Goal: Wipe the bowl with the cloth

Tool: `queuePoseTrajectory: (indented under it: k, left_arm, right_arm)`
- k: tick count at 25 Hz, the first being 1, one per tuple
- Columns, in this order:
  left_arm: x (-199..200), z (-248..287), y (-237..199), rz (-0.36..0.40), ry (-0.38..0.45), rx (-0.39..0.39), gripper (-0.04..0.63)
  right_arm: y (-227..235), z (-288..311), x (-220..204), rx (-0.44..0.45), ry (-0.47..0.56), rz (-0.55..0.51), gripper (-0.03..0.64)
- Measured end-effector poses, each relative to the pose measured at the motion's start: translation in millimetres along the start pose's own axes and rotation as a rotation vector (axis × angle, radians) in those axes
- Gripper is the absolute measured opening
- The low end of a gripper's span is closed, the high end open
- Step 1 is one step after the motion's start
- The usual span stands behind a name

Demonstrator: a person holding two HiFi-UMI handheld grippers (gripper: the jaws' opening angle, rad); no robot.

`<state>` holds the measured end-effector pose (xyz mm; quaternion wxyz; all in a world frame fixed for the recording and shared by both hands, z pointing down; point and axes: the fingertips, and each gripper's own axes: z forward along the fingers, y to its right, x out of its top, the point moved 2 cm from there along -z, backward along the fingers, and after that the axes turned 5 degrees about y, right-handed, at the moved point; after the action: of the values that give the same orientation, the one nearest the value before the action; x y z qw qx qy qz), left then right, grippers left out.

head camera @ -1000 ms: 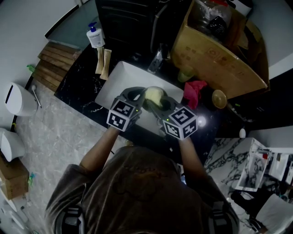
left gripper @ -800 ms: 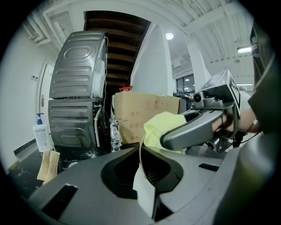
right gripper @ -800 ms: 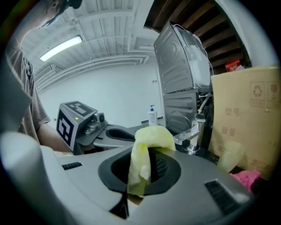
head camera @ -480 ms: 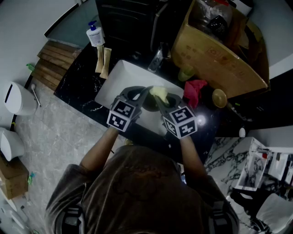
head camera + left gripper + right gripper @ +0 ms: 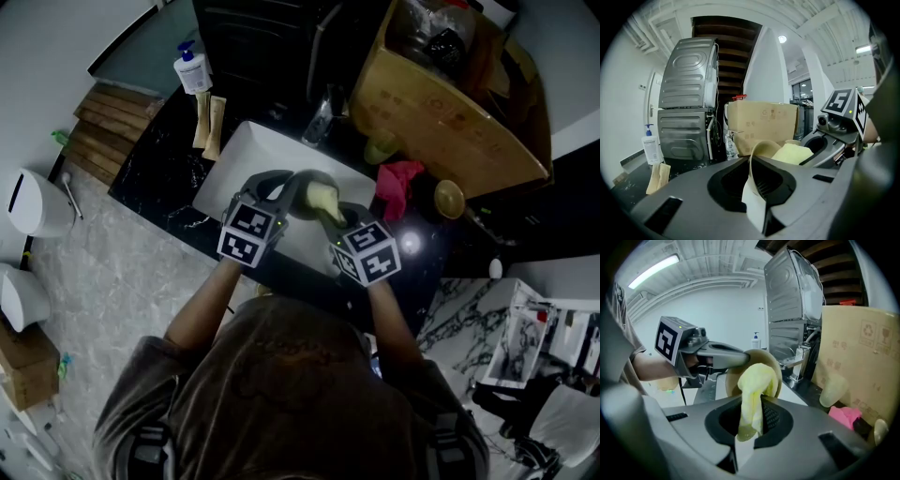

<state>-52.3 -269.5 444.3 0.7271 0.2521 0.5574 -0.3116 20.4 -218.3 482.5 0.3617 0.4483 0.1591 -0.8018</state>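
1. Since a second ago, our cloth point(image 5: 754, 390) has slid a little across the inside of the bowl point(image 5: 761, 354), which we hold above the sink point(image 5: 230, 159) so drips fall there.
2. Our left gripper point(image 5: 757, 192) is clamped on the bowl's rim, steadying it against the rubbing.
3. Our right gripper point(image 5: 750, 427) pinches the cloth, its bunched end pressed into the bowl's hollow; wiping looks under way.
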Motion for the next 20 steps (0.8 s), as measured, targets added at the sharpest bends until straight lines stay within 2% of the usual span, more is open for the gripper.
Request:
queuePoseTrajectory:
  k: [9,20]
  left_arm:
    - [-1.4,5.6,4.3,-0.009,-0.006,-0.01,0.035]
    - [-8.9,5.1,11.8,-0.025,-0.025,-0.048,0.034]
  right_arm:
    - [-25.2,13.6,-10.7,0.087,-0.047,-0.005,0.026]
    - [-39.4,21.9,5.5,0.158,0.012,-0.017,0.026]
